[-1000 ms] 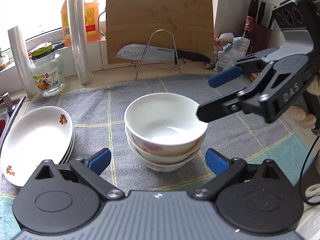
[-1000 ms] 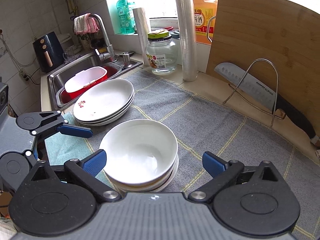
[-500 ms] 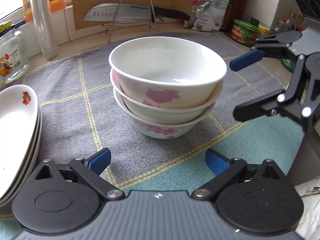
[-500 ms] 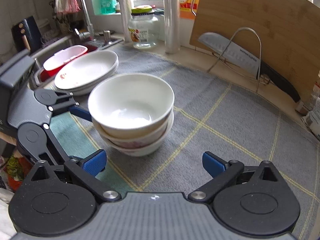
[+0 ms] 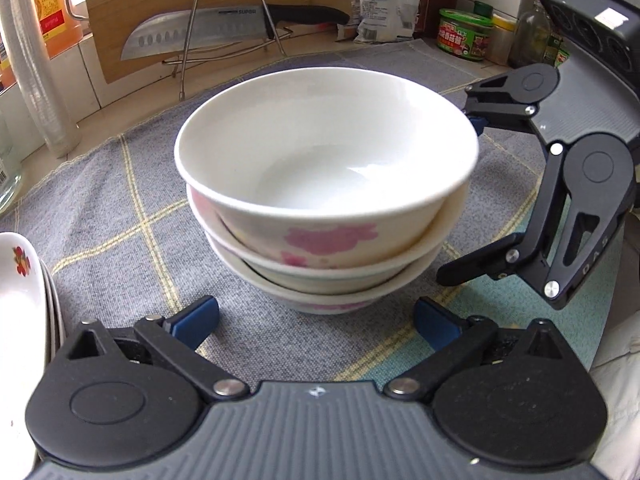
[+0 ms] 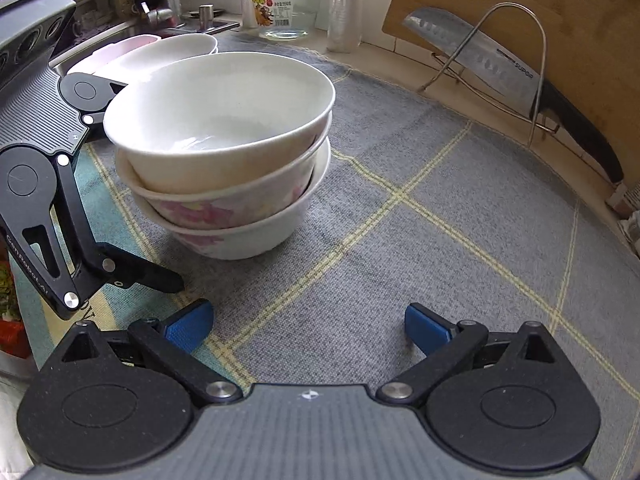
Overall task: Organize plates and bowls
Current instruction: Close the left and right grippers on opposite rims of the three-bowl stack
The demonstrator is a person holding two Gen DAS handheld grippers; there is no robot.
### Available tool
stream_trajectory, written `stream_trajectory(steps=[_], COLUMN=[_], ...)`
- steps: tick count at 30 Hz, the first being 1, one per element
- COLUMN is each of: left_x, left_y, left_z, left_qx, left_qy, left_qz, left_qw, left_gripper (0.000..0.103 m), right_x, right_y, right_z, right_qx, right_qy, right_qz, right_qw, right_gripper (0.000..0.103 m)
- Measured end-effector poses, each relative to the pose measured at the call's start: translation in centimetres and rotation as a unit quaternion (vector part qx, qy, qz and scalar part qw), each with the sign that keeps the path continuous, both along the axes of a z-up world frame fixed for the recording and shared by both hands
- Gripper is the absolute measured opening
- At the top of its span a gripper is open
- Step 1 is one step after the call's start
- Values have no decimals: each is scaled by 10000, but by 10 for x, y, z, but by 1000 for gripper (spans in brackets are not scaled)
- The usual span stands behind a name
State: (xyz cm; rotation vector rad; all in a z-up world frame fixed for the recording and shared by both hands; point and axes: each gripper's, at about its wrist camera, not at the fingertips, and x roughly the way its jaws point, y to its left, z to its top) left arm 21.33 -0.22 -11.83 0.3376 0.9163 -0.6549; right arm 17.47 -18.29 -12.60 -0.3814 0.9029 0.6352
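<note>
A stack of three white bowls with pink flowers (image 5: 326,204) stands on the grey checked mat (image 5: 120,216); it also shows in the right wrist view (image 6: 224,152). My left gripper (image 5: 316,322) is open, low at the mat, just in front of the stack's base. My right gripper (image 6: 306,326) is open, low on the mat to the right of the stack; it shows in the left wrist view (image 5: 464,200) with its jaws spread beside the bowls. A stack of white plates (image 5: 20,312) lies to the left, also in the right wrist view (image 6: 160,56).
A wooden cutting board (image 6: 540,28) leans at the back with a knife (image 5: 224,30) on a wire rack (image 6: 516,56). A glass jar (image 6: 286,4), plastic wrap rolls (image 6: 346,4) and the sink (image 6: 132,28) are at the back left. Food jars (image 5: 464,34) stand at the back right.
Both grippers have dropped down to mat level and moved closer to the bowl stack, one on each side. Both stay open. The bowls have not moved.
</note>
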Motion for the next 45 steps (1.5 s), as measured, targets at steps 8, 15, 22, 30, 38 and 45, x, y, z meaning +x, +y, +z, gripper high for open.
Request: stream_trajectory(steps=[8,15,22,30,38,45], left_x=[2,5,8,5,9,17], left_y=[0,6,7,11,7,5], left_z=[0,-3,-5,-6,-4,-3], left_qx=[13,-181,-293,-426,-333,-196], left_qy=[8,-187,-293,-410,-325,-180], left_qz=[10,-283,-611,-752,-818,-1102], left_qw=[10000,9993,9973,9954,9956,9936], left_gripper=[103,103,103,103,103,103], right_x=[7,0,1,3,6,10], right_y=[10,3,12,15,17,21], right_z=[-2,-5,-4,-4,-3,-1], right_qx=[109,347,285,267,225,83], right_qy=[-159,-415,-380,-369,-323,-308], right_qz=[588,593,138,-55,-8,218], right_qw=[9981,9968,9988,9989,9992,9993], right_gripper=[103,103,103,103,103,103])
